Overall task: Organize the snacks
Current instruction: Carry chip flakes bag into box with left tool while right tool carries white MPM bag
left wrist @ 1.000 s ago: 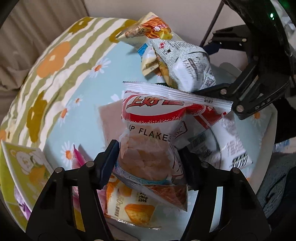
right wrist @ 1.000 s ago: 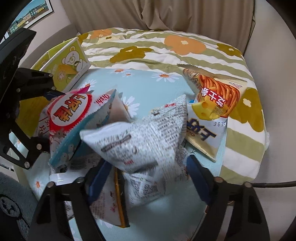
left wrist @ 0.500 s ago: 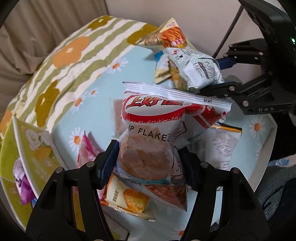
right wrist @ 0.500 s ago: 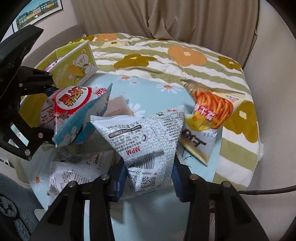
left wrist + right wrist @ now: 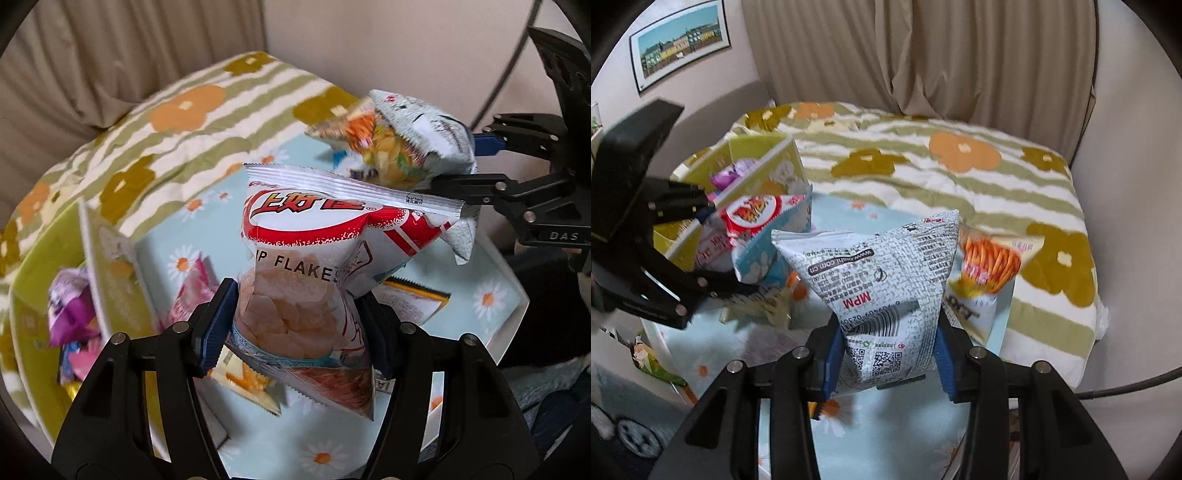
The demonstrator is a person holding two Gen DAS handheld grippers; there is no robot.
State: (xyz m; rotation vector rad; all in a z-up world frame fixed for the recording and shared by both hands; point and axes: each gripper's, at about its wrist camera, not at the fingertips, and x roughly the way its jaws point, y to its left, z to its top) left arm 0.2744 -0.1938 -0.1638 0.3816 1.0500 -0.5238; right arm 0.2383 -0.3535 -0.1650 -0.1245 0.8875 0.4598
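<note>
Both bags lifted higher off tablecloth (image 5: 207,236); L gripper (image 5: 301,325) clamps chip-flakes bag (image 5: 306,266), R gripper (image 5: 888,354) clamps grey bag (image 5: 882,273).

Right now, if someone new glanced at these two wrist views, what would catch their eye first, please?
Most likely the red-and-white chip bag pinched in the left gripper, filling the centre of the left view. Next, the grey printed bag clamped barcode-side out in the right gripper. Both hang above a daisy-print tray on the flowered bedspread.

A box (image 5: 110,280) holding wrappers (image 5: 68,314) stands left of the loose packets (image 5: 251,380), apparently on the bedspread (image 5: 177,122).
</note>
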